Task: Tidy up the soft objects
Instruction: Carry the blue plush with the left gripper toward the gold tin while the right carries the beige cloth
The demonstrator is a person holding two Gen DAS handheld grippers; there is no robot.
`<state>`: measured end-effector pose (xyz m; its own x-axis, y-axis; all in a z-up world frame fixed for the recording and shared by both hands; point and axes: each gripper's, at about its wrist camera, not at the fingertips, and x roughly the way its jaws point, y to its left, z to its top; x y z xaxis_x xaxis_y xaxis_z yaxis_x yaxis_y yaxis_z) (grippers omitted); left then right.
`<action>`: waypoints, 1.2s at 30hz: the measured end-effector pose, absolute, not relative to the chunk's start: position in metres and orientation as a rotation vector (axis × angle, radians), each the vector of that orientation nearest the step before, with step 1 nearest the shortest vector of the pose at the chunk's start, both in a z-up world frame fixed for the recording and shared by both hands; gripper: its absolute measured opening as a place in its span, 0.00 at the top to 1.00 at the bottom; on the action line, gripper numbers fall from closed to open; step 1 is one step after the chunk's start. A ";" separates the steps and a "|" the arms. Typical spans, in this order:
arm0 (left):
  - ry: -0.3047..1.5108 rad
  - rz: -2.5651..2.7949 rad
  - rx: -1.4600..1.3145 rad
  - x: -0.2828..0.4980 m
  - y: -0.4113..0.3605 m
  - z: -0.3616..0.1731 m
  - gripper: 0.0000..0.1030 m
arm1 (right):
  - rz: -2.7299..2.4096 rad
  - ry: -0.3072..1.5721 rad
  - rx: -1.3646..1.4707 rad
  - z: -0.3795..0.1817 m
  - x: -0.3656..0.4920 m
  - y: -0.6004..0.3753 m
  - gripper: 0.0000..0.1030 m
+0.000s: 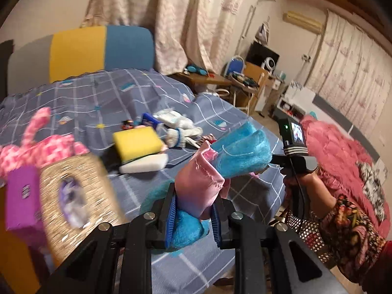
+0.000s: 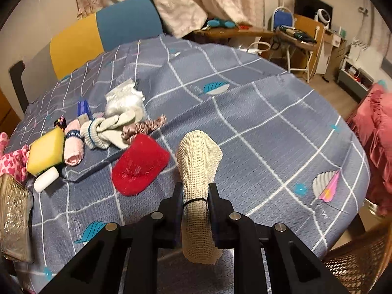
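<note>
My left gripper [image 1: 193, 204] is shut on a pink cloth with a fuzzy blue part [image 1: 242, 152], held up above the bedspread-covered table [image 1: 103, 98]. My right gripper [image 2: 196, 196] is shut on a beige mesh roll [image 2: 198, 161] tied with a black band, just above the table. Soft things lie in a loose pile at the left: a red fuzzy pad [image 2: 139, 164], a yellow sponge [image 2: 46, 152], a white block [image 2: 46, 178], knotted white socks [image 2: 107, 127], a rolled pink cloth [image 2: 73, 152] and a crumpled white bag [image 2: 125, 98].
A woven golden box [image 1: 73, 191] and a purple box [image 1: 22, 201] stand blurred at the near left, beside a pink checked plush [image 1: 44, 147]. A yellow and blue chair [image 2: 105, 31] is behind the table. A wicker chair [image 2: 362, 257] and a person's sleeve [image 1: 350, 230] are at the right.
</note>
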<state>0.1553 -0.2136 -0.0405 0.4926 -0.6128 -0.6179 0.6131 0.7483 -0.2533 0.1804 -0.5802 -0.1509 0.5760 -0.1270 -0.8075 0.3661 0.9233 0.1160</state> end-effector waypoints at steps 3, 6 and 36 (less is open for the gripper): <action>0.737 -0.695 -0.029 0.148 -0.176 -0.036 0.77 | -0.313 0.884 0.287 -0.146 0.175 -0.581 0.81; 0.728 -0.636 -0.062 0.146 -0.140 -0.033 0.76 | -0.320 0.861 0.282 -0.142 0.170 -0.576 0.81; 0.874 -0.165 -0.410 0.201 0.146 -0.111 0.74 | 0.273 0.670 0.283 -0.020 0.130 -0.251 0.81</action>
